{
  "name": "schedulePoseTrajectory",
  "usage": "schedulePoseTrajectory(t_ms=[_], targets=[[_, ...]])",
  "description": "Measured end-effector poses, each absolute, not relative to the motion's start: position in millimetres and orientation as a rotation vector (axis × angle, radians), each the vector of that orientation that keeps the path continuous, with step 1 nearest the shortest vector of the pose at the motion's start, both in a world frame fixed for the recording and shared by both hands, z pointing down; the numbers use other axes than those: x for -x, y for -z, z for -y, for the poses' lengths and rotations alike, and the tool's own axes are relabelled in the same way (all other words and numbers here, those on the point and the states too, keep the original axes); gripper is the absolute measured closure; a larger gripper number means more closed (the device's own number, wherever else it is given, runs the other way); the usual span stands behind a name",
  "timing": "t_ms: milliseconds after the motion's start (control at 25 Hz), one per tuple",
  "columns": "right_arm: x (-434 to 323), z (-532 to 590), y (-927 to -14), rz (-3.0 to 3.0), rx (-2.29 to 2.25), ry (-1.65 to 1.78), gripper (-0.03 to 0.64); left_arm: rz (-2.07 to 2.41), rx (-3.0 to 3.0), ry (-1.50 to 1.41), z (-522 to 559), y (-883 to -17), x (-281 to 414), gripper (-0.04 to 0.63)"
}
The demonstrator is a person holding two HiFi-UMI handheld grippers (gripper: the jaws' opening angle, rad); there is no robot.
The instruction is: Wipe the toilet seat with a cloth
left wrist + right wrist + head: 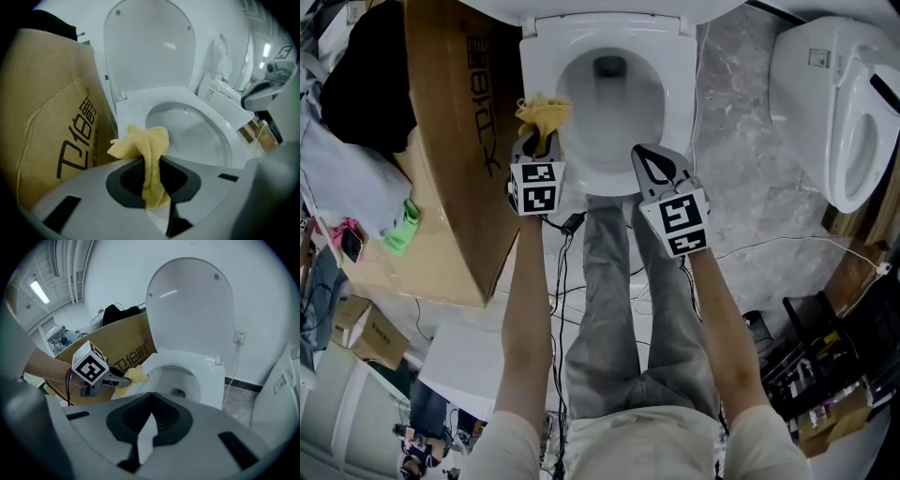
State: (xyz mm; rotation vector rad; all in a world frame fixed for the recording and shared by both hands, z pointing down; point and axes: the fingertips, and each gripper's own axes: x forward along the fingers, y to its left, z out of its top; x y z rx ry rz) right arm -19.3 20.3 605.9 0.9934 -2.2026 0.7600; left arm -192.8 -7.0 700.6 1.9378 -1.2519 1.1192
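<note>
While left gripper (540, 142) clamps cloth (544, 112), arm (528, 309) outstretched

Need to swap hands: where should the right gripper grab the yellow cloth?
Probably the bunched free end of the yellow cloth, sticking out past the shut jaws of the left gripper, coming from the bowl side; the cardboard box crowds the other.

Head view looks steeply down onto the toilet seat (680, 89); both gripper views face it low and close, sharing the raised lid (150, 51).
</note>
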Motion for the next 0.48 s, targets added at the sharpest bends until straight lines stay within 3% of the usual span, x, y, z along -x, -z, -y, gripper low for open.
schedulePoseTrajectory(t_ms=[480], targets=[[-2.3, -32.8, -530.2, 2.274, -1.030, -0.674, 0.609, 1.330, -2.056, -0.970, -8.8, -592.7, 149.7, 0.514]])
